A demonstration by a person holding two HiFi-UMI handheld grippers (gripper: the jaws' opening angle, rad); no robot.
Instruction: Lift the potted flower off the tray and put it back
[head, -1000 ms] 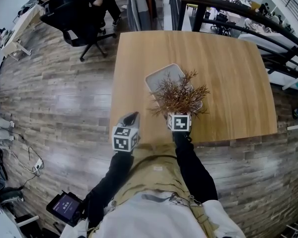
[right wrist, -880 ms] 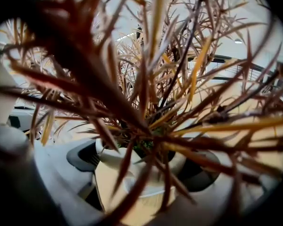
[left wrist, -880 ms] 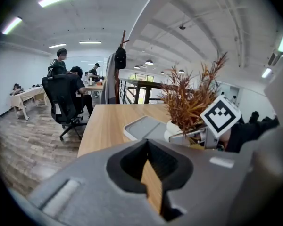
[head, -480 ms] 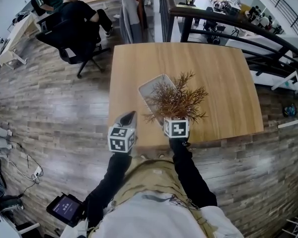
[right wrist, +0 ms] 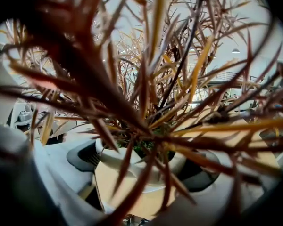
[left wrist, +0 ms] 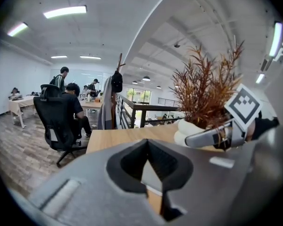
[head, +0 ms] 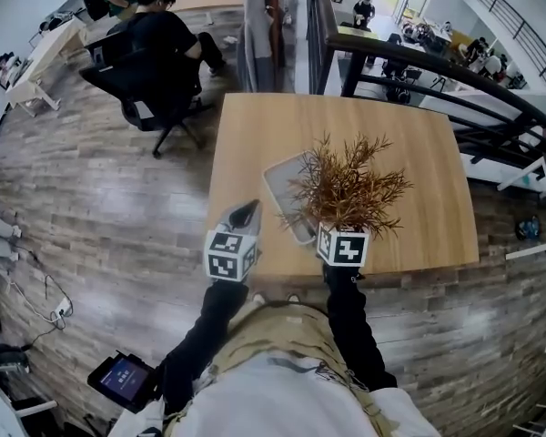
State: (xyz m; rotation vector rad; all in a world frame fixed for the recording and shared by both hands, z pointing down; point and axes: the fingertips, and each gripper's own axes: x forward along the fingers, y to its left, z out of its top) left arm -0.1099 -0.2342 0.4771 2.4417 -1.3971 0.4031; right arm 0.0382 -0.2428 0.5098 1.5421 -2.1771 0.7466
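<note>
Head view: the flower is clamped at the pot by the right gripper, off the tray. The left gripper is closed, empty. Square markers are printed on both.

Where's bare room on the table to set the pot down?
The table is bare beyond the tray to its far edge and right of the plant. The tray's visible part is bare. Crowded: near edge, by the left gripper.
</note>
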